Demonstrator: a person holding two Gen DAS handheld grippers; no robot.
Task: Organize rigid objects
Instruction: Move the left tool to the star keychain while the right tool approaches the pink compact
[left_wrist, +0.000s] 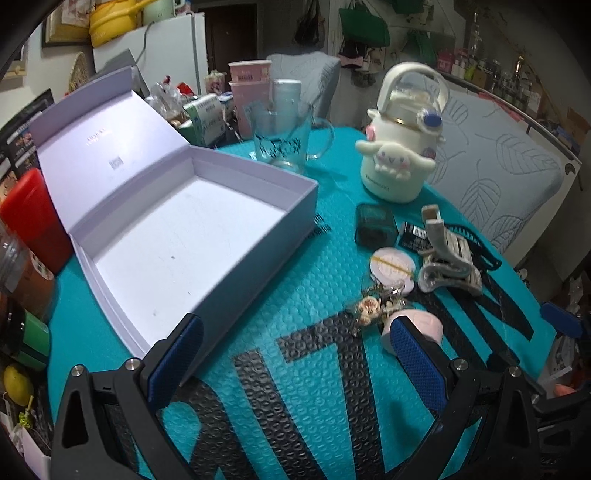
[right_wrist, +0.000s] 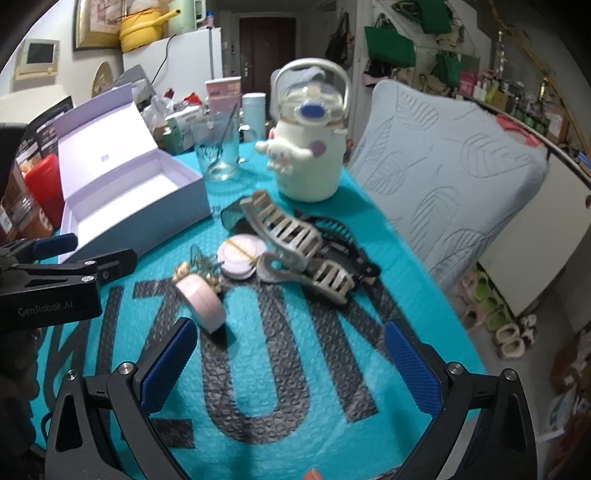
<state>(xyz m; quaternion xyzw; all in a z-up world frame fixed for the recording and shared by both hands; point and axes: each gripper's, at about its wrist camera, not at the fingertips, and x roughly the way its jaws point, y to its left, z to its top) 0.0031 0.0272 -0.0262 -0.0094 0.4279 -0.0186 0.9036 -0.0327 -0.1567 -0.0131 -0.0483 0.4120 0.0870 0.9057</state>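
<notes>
An open lavender box (left_wrist: 184, 229) (right_wrist: 122, 199) lies empty on the teal mat (left_wrist: 314, 288), lid up. To its right sits a cluster: a grey claw clip (left_wrist: 447, 258) (right_wrist: 291, 236), a round compact (left_wrist: 391, 266) (right_wrist: 240, 254), a pink round case (left_wrist: 424, 325) (right_wrist: 201, 299), a keychain (left_wrist: 373, 306) and a dark green case (left_wrist: 375, 225). My left gripper (left_wrist: 295, 365) is open over the mat, one finger at the box's near corner, the other beside the pink case. My right gripper (right_wrist: 291, 369) is open and empty, just short of the cluster.
A white character bottle (left_wrist: 399, 155) (right_wrist: 306, 158) and a glass mug (left_wrist: 284, 140) (right_wrist: 218, 151) stand at the back of the mat. A red container (left_wrist: 33, 214) and jars crowd the left edge. A cushioned chair (right_wrist: 443, 177) is right of the table.
</notes>
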